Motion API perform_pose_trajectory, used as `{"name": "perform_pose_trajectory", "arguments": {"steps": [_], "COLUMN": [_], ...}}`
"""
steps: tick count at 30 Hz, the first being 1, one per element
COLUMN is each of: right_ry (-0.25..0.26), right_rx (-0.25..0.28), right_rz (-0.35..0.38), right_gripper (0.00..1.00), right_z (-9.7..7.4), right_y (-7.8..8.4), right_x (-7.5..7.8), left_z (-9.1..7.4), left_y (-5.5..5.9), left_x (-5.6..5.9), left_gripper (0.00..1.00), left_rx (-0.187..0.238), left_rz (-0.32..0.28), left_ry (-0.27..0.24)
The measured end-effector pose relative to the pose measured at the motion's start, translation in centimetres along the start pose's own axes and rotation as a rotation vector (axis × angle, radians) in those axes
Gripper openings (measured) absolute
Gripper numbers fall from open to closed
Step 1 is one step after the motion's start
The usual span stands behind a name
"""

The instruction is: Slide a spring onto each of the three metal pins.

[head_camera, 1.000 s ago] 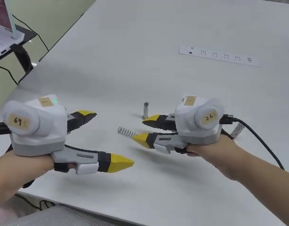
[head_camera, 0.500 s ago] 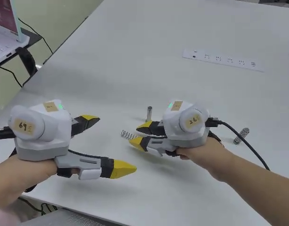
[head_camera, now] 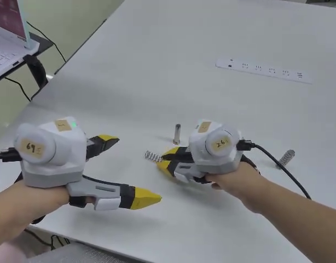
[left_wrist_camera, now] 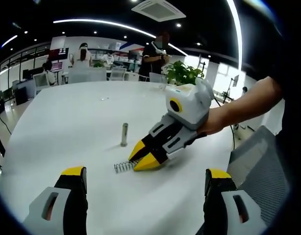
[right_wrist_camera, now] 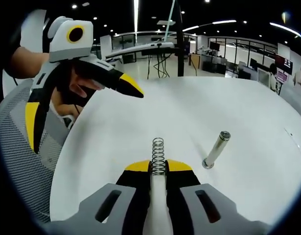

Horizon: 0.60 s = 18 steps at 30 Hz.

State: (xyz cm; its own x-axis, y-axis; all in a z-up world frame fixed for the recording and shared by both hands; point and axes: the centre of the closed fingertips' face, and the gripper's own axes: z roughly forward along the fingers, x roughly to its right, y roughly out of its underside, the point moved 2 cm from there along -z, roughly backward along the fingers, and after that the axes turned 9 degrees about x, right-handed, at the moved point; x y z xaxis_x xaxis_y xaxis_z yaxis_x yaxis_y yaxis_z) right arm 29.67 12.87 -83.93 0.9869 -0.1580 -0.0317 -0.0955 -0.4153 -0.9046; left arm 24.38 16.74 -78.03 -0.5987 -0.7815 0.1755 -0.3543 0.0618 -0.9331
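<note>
Head view: the right gripper (head_camera: 167, 160) is clenched on one end of a thin coiled steel spring (head_camera: 152, 156), which lies on the white table (head_camera: 157, 66) and sticks out past the yellow tips. A short grey metal pin (head_camera: 177, 133) stands upright just beyond this gripper. A second coiled spring (head_camera: 287, 158) lies well behind it, beside its black cable. The left gripper (head_camera: 132, 169) is released, with its jaws wide apart and nothing between them.

Left gripper view: between the spread jaws of the left gripper (left_wrist_camera: 145, 172), the right gripper's tips pinch the coiled steel spring (left_wrist_camera: 122, 166). The pin (left_wrist_camera: 124, 134) stands near them.

Right gripper view: the jaws are almost together with the spring (right_wrist_camera: 158, 152) between them, its free end pointing forward. The pin (right_wrist_camera: 215, 149) is just beside the tips, apart from the spring.
</note>
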Motion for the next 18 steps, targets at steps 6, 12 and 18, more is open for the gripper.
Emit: {"name": "perform_pose_trajectory", "arguments": {"steps": [6,12,18], "right_ry": [-0.029,-0.03,-0.041], "right_rx": [0.006,0.025,0.023], "right_rz": [-0.031,-0.036,-0.054], "right_gripper": [0.08,0.08,0.08], "right_z": [-1.1,-3.7,-6.1], "right_y": [-0.2,-0.5,-0.6], "right_x": [-0.1,0.0,-0.7], "left_z": [0.3,1.3,2.1], "left_y": [-0.2,-0.5,-0.6], "left_x": [0.3,1.0,2.2], "left_gripper": [0.97,0.97,0.95], "left_rx": [0.001,0.004,-0.002], "left_rz": [0.006,0.013,0.026], "left_ry": [0.006,0.024,0.061]}}
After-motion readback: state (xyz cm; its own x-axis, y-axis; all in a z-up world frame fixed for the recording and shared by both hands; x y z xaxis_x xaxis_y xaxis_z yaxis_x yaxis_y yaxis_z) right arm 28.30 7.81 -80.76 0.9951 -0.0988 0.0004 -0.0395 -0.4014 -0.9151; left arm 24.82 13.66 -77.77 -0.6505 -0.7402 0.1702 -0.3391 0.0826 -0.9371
